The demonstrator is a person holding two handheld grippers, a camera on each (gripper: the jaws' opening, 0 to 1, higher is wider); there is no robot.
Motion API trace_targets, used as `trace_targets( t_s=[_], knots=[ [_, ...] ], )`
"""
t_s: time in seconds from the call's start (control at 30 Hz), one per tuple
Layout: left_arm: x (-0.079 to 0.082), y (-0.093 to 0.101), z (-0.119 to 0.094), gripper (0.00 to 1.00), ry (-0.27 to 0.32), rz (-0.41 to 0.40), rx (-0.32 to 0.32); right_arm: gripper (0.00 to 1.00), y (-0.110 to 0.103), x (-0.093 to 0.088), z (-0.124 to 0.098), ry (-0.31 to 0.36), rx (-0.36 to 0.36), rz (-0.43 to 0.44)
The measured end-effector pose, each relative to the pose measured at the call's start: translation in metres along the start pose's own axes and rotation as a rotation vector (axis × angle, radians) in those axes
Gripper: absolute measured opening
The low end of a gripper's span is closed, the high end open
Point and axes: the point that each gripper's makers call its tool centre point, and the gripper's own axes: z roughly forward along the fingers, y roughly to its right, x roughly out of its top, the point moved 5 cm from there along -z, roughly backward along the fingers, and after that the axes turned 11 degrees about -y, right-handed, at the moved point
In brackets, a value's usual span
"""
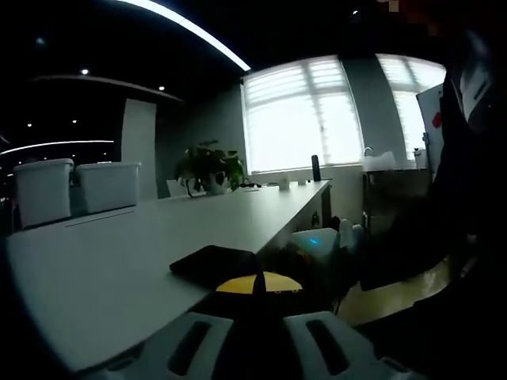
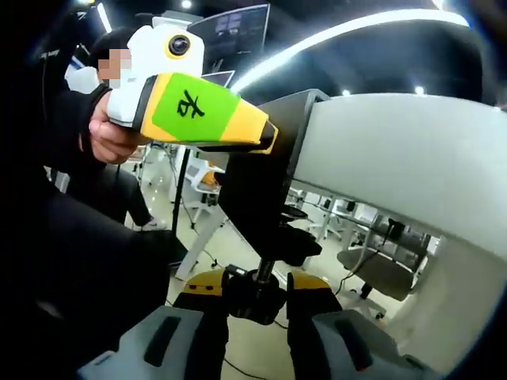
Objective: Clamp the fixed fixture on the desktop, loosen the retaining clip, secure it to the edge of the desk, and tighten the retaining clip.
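Right claw (image 2: 257, 305) rises from the bottom centre of the right gripper view with its two jaws closed on the black knob (image 2: 255, 294) at the lower end of the fixture's screw. Above it, the black fixture (image 2: 265, 190) runs up through the middle of the frame and hooks over the edge of the white table (image 2: 412, 158), which fills the upper right. Coming in from the upper left, the left claw (image 2: 273, 136) meets the fixture near the table edge; its yellow and green body is held by a person's hand (image 2: 111, 134), and whether its jaws are pinching the fixture cannot be told from this side. In the left gripper view the left claw's pale jaws stand at the bottom centre with a black flat part of the fixture lying on the near table edge just above them, at lower centre; the jaw tips are hidden in shadow, so their state cannot be told there either. A potted plant (image 1: 210, 168) stands far back on the table before bright windows (image 1: 305, 115), and two white bins (image 1: 75, 188) sit at the left.
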Motion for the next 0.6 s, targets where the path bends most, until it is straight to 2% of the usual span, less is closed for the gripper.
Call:
trace_targets(
  t_s=[0.03, 0.07, 0.1, 0.13, 0.23, 0.37, 0.43, 0.57, 0.6],
  knots=[
    [0.000, 0.000, 0.000, 0.01, 0.001, -0.003, -0.001, 0.27, 0.001, 0.000, -0.001, -0.005, -0.019, -0.026],
    [0.000, 0.000, 0.000, 0.01, 0.002, -0.003, -0.002, 0.31, 0.003, 0.001, -0.003, -0.015, -0.068, -0.043],
    [0.000, 0.000, 0.000, 0.01, 0.005, -0.012, -0.006, 0.36, 0.005, 0.000, -0.004, -0.031, -0.100, -0.015],
    [0.000, -0.001, 0.000, 0.01, -0.002, -0.022, -0.011, 0.40, 0.008, -0.003, -0.007, -0.069, -0.144, 0.064],
    [0.000, -0.003, 0.000, 0.01, -0.009, -0.018, -0.015, 0.51, 0.014, -0.003, -0.012, -0.100, -0.251, 0.115],
    [0.000, -0.003, -0.001, 0.01, -0.008, -0.023, -0.031, 0.54, 0.007, -0.006, -0.019, -0.130, -0.368, 0.172],
    [0.000, -0.003, 0.000, 0.01, -0.012, -0.021, -0.031, 0.58, -0.002, -0.007, -0.024, -0.122, -0.450, 0.266],
    [-0.001, -0.004, 0.000, 0.01, -0.001, -0.025, -0.035, 0.70, -0.020, -0.007, -0.018, -0.098, -0.548, 0.391],
    [-0.001, -0.004, -0.001, 0.01, 0.005, -0.029, -0.038, 0.71, -0.023, -0.008, -0.016, -0.120, -0.581, 0.400]
  ],
)
